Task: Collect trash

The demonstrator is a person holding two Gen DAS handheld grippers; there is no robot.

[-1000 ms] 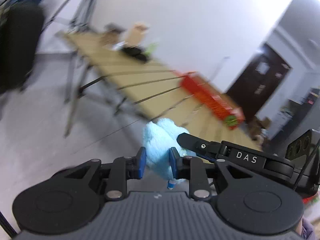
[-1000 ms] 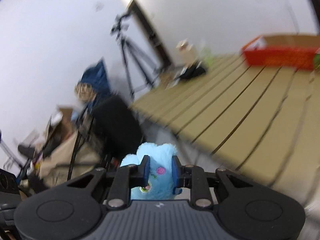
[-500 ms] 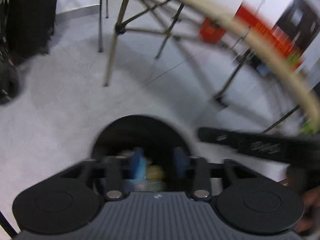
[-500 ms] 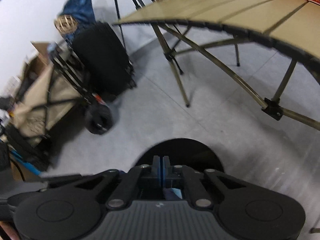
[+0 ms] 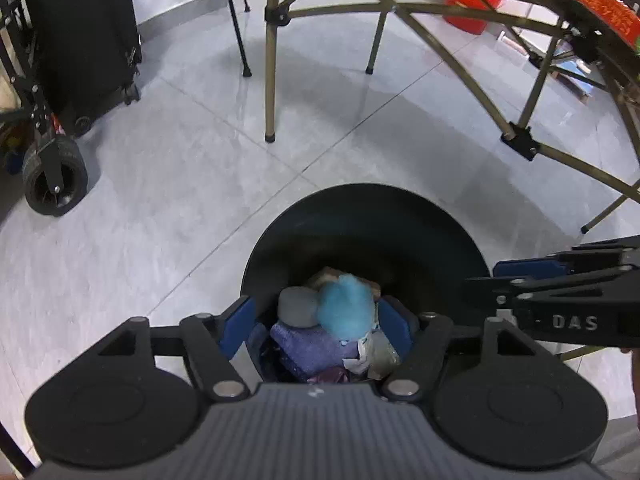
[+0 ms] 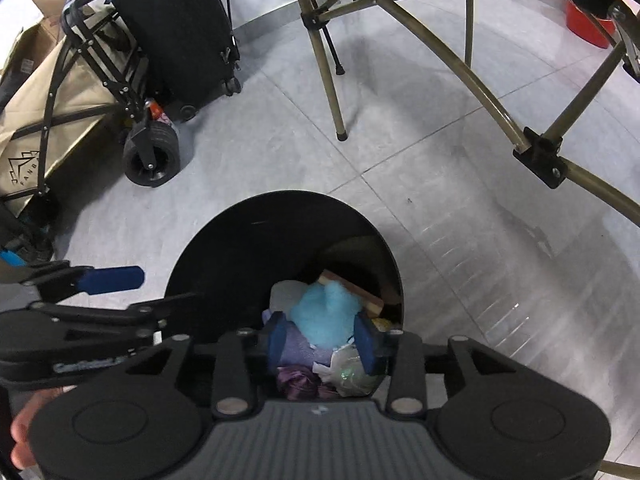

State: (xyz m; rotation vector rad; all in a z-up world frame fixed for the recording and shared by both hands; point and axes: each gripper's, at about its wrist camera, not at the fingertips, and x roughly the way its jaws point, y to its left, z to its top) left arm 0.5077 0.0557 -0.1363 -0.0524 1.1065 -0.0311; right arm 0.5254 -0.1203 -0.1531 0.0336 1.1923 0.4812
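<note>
the left tool (image 5: pixel 318 326) hangs steeply over the black round trash bin (image 5: pixel 360 208) that stands on the grey tiled floor (image 5: pixel 180 152), its blue pads spread wide and opening further, with nothing pressed between them. the fluffy light-blue plush (image 5: pixel 345 306) shows in the gap between those pads but lies below them, loose on top of the heap in the bin, touching a grey rounded lump (image 5: pixel 298 306) on its left and resting over a purple cloth bundle (image 5: pixel 308 346); whether it has fully settled cannot be told. the relation that counts is plain: the plush lies straight down from both tools, inside the bin's rim, so any coming move is judged to be a lift away from it, not a reach toward it. the plush is a roundish clump with no clear long axis. to the right, the right tool (image 6: pixel 322 342) hovers beside the left one over the same opening, its jaws narrower yet also opening, the plush (image 6: pixel 326 316) framed between the pads but free of them, a tan block (image 6: pixel 354 288) just behind it and crumpled clear wrapping (image 6: pixel 348 372) in front. both tools look about equally near the plush. the folding bench's legs (image 6: pixel 324 52) stand well apart behind the bin.
</note>
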